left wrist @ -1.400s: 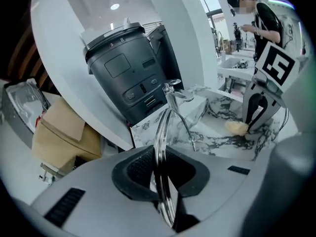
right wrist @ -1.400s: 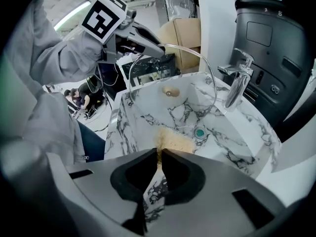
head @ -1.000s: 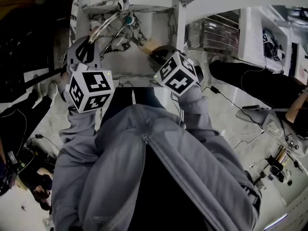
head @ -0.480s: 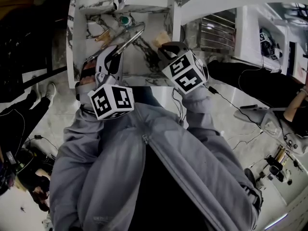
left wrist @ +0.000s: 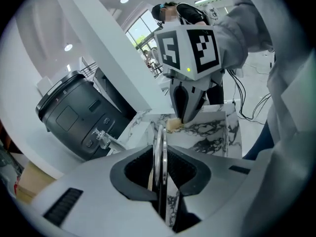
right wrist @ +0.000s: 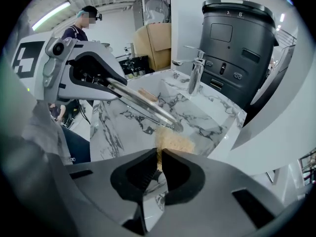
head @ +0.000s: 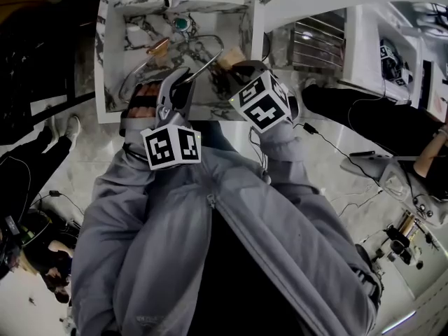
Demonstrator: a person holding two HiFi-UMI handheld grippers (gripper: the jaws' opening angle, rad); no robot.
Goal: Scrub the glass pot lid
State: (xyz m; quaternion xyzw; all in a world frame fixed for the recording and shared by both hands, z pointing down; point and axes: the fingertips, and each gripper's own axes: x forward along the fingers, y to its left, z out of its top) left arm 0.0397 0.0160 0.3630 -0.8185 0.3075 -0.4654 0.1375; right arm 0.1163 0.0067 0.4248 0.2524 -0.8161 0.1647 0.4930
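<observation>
Over the marble sink (head: 246, 26), the glass pot lid (head: 208, 61) slants with its metal rim in my left gripper (head: 183, 75). In the left gripper view the rim (left wrist: 159, 147) runs edge-on between the pads; these jaws have just been opening a little with the rim still between them. My right gripper (head: 234, 65) is shut on a tan sponge (head: 231, 56). In the right gripper view the sponge (right wrist: 173, 143) sticks out past the jaws and meets the lid's far edge (right wrist: 143, 105). The left gripper view shows that gripper (left wrist: 187, 113) above the sponge (left wrist: 173, 125).
A chrome faucet (right wrist: 196, 78) stands at the sink's back, with a large black appliance (right wrist: 242, 48) behind it. A teal drain plug (head: 182, 24) and a wooden-handled item (head: 157, 46) lie in the basin. People and cables are on the floor around.
My left gripper has swung right and rolled, bringing the lid lower over the sink's middle. The right gripper with the sponge has shifted slightly and now sits against the lid's edge.
</observation>
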